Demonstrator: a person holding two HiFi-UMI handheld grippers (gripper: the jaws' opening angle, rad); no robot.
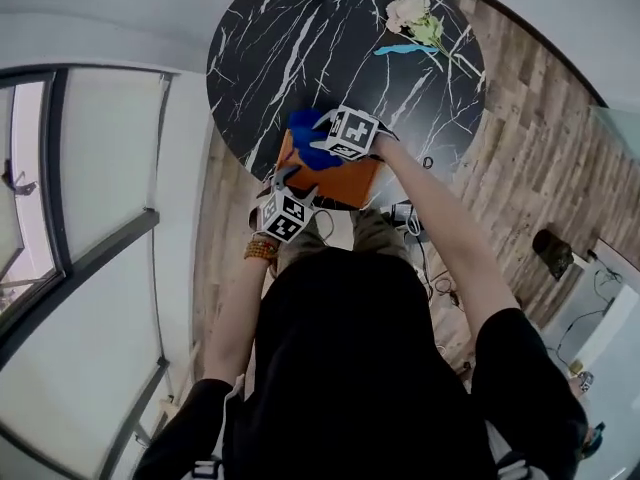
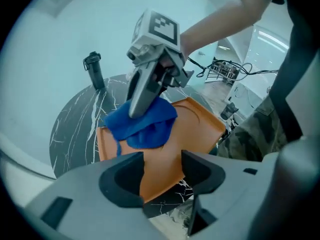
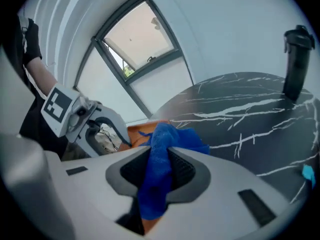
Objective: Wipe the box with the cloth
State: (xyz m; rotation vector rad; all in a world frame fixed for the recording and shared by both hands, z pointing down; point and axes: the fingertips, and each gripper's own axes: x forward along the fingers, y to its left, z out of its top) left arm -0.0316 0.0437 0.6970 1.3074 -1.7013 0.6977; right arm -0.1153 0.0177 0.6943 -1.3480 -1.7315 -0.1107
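A flat orange box lies at the near edge of the round black marble table. On its far left part sits a blue cloth. My right gripper is shut on the cloth and presses it down onto the box. In the left gripper view the cloth bunches under the right gripper. My left gripper stands open at the box's near left edge, with that edge showing in the gap between its fingers and no pad pressing on it.
A black bottle stands at the far side of the table. A bunch of pale flowers and a light blue strip lie at the far right. The person's legs are close under the table's near edge; wooden floor surrounds it.
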